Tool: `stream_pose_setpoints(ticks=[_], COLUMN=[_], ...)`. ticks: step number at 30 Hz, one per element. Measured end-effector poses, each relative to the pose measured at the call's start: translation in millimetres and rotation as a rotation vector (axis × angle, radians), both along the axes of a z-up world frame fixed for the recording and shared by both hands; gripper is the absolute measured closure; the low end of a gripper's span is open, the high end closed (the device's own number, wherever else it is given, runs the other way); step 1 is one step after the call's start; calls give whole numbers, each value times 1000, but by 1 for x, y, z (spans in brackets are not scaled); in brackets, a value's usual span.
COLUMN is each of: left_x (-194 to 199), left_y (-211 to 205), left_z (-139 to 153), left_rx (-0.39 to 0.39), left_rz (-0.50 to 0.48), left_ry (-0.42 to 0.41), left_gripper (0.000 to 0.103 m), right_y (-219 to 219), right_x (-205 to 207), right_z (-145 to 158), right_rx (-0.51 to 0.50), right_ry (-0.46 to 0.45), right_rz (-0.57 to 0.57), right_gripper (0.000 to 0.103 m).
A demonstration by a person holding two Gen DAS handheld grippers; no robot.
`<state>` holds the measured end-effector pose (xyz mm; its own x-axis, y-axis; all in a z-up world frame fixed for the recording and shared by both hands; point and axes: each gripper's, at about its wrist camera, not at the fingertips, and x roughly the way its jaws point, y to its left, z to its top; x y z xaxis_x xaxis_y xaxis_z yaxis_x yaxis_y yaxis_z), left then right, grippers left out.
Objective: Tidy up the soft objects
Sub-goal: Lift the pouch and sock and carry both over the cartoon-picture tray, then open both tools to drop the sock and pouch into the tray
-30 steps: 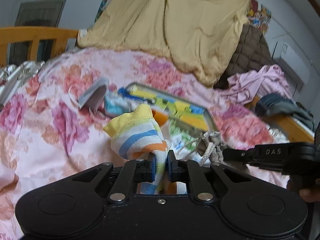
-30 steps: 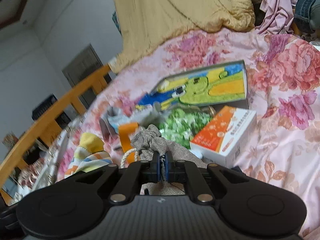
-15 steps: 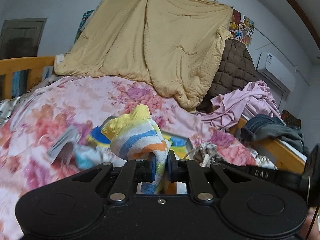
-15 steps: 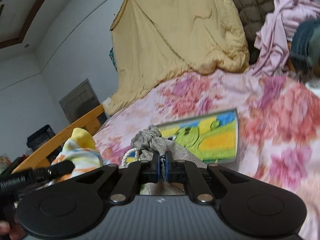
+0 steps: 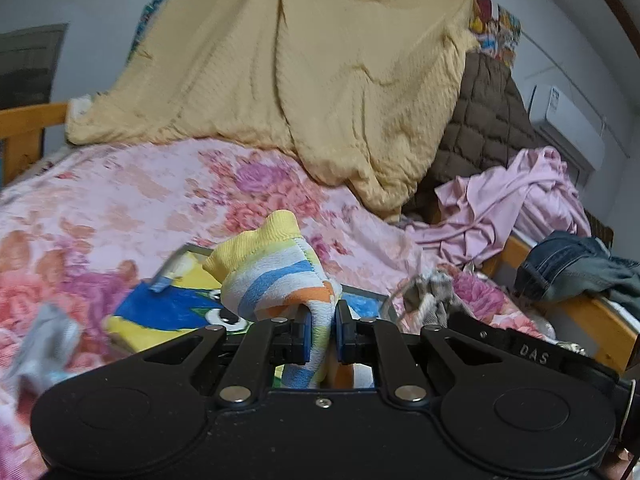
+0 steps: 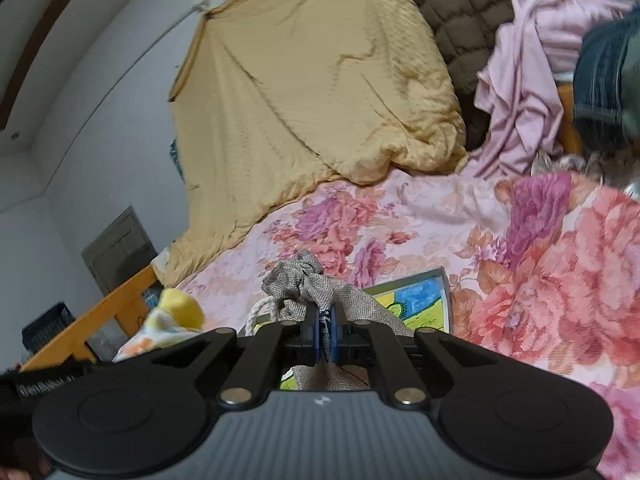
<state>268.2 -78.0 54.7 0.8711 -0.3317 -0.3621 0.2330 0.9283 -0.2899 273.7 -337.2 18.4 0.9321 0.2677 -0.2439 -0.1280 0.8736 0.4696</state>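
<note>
A striped yellow, blue and orange sock (image 5: 276, 276) is clamped in the closed left gripper (image 5: 320, 334). A grey woven drawstring pouch (image 6: 316, 292) is pinched in the closed right gripper (image 6: 326, 338). Both are held above the pink floral bedspread (image 5: 132, 196), over a colourful picture box (image 5: 168, 312). Transfer appears under way; a drop-off spot is needed next. A tan blanket (image 5: 304, 72) is draped at the headboard edge.
</note>
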Motion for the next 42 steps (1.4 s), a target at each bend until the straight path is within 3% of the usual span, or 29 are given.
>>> stream_pose_setpoints(ticks=[7, 15, 31, 35, 42], left_x=[55, 99, 120, 118, 100], left_y=[-25, -35, -34, -35, -28], left_z=[-27, -59, -90, -89, -78], left_rx=[21, 33, 54, 63, 50], left_rz=[-28, 19, 13, 17, 36], left_ry=[56, 163, 309, 316, 273], left_gripper=[91, 91, 87, 80, 57], right_y=[-4, -3, 2, 0, -3], right_x=[40, 71, 91, 91, 84], right_z=[-15, -32, -49, -49, -38], right_rx=[14, 11, -33, -26, -40], right_ry=[45, 128, 289, 297, 264], right_rz=[23, 37, 60, 68, 72], right_gripper=[97, 97, 87, 84, 58])
